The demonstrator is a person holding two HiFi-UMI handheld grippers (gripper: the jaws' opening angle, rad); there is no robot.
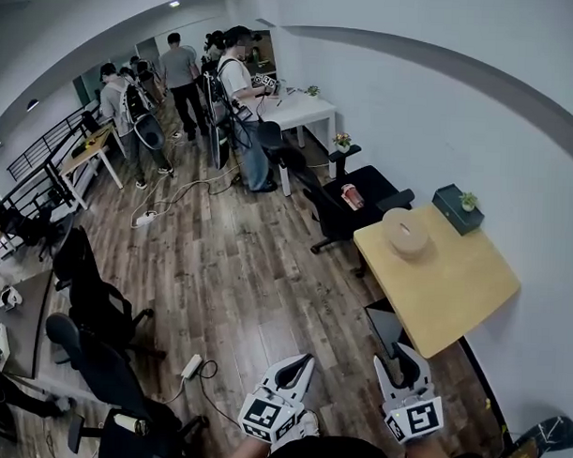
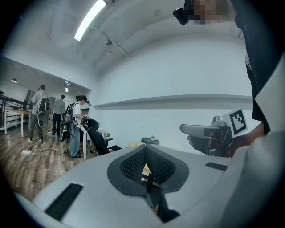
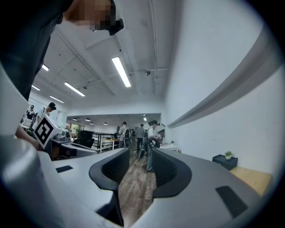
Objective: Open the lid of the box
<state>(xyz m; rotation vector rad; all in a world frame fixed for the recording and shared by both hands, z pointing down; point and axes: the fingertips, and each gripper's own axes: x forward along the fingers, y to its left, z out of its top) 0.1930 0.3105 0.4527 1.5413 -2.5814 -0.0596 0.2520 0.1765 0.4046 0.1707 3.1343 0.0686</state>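
Pointing level above the wood floor (image 1: 229, 268), the left gripper (image 1: 305, 363) holds its jaws pressed together on nothing; the right gripper (image 1: 395, 364) has its jaws apart, empty. Well beyond both, the round tan box (image 1: 406, 233) sits on the yellow counter (image 1: 453, 295); farther off, a dark box (image 1: 453, 210) carries a small plant (image 1: 469, 199).

1. Two grippers: left gripper (image 1: 299, 365), right gripper (image 1: 395, 359).
2. One light wood desk (image 1: 453, 286).
3. One round box (image 1: 406, 232), on the desk.
4. One dark box (image 1: 453, 210), at the desk's far corner.
5. Three potted plants (image 1: 469, 199) (image 1: 342, 139) (image 1: 313, 90).
6. Two power strips (image 1: 192, 366) (image 1: 144, 218), on the floor.
7. One red cup (image 1: 351, 196).
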